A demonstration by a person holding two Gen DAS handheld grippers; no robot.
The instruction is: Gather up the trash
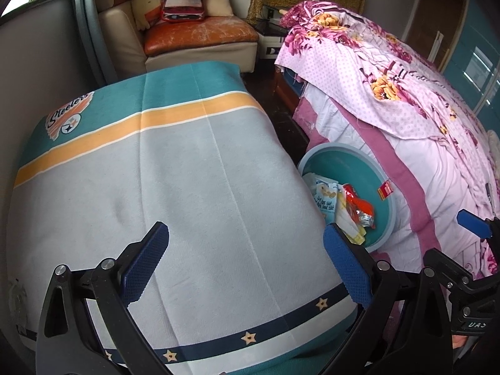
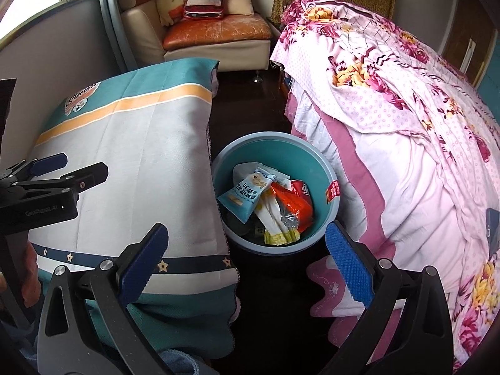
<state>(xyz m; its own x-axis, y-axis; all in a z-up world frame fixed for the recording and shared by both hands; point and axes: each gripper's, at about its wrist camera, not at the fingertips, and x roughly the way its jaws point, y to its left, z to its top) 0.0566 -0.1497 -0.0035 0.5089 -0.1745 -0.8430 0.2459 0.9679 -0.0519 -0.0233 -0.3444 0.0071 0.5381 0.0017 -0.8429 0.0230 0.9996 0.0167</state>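
left gripper (image 1: pixel 247 262) spread wide, empty, right gripper (image 2: pixel 247 262) seemingly likewise

I note both tongs share one build: black angular arms, silver round-head screws at the pivots, blue textured pads with serrated edges on the fingertips. Left tongs (image 1: pixel 247 262) and right tongs (image 2: pixel 247 262) match. Seen from the right wrist, the left unit's black body carries small white lettering; bare skin shows just beneath it.
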